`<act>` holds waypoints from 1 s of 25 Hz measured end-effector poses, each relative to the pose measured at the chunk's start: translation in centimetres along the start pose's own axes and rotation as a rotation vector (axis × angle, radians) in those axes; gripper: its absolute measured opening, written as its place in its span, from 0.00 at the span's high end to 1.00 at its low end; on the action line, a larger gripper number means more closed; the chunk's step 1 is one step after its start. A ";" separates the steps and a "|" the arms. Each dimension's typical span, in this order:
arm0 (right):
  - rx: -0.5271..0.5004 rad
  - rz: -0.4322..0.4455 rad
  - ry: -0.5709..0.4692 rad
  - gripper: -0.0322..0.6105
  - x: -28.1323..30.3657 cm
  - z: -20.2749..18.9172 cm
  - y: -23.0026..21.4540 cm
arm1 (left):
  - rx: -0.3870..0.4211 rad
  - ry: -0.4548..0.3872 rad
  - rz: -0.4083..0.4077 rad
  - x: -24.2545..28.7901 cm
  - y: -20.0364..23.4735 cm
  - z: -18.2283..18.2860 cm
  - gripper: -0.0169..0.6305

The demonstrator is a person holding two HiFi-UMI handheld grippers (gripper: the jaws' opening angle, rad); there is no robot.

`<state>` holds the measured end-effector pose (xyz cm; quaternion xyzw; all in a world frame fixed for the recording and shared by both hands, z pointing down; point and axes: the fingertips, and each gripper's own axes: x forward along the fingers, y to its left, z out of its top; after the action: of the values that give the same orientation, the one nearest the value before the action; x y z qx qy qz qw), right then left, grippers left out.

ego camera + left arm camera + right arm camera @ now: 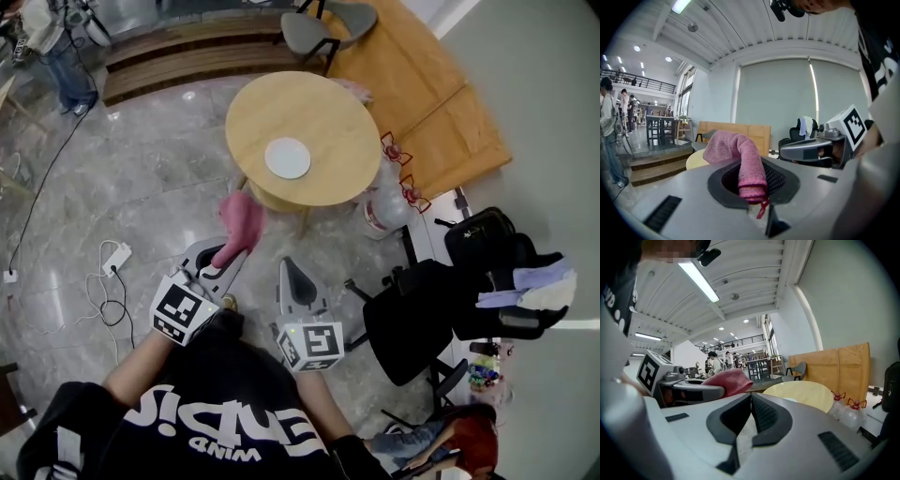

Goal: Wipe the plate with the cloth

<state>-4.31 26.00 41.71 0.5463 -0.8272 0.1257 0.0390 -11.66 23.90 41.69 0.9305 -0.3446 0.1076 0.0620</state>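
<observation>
While the plate (287,157) sits mid-worktop (328,112), upper centre, the left gripper (228,258) pinches the cloth (241,223) near its lower-left edge; the right gripper (292,269) holds its fingers pressed together.

Left gripper (228,261) full (right gripper (291,268) closed)

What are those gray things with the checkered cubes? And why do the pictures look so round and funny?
Those are grabbers with two jaws. A person holds one in each hand. The head view comes from a camera on the person's head, looking down. The other two come from wide-angle cameras riding on each grabber. The left gripper pinches a pink cloth. The right gripper is shut and empty. On the round table lies a white plate. The cloth is not touching it.
</observation>
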 end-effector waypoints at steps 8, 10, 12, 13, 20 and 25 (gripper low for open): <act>0.000 -0.024 -0.013 0.91 3.2 0.9 -0.4 | 0.018 0.000 -0.024 1.5 3.0 0.2 0.90; 0.000 -0.032 -0.014 0.91 3.8 1.1 -0.5 | 0.018 -0.001 -0.030 1.8 3.6 0.3 0.90; 0.001 -0.041 -0.010 0.91 4.1 1.0 -0.7 | 0.015 -0.003 -0.036 2.1 4.0 0.4 0.90; 0.001 -0.046 -0.008 0.91 4.3 1.0 -0.8 | 0.015 -0.004 -0.039 2.3 4.2 0.4 0.90; 0.008 -0.086 -0.005 0.91 4.6 1.0 -2.1 | 0.016 -0.004 -0.068 3.6 4.7 0.5 0.90; 0.022 -0.102 0.007 0.91 4.5 0.6 -3.1 | 0.008 0.007 -0.073 4.3 4.7 0.4 0.90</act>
<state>-3.28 20.70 42.55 0.5878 -0.7966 0.1346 0.0422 -11.46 17.60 42.50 0.9424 -0.3095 0.1100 0.0636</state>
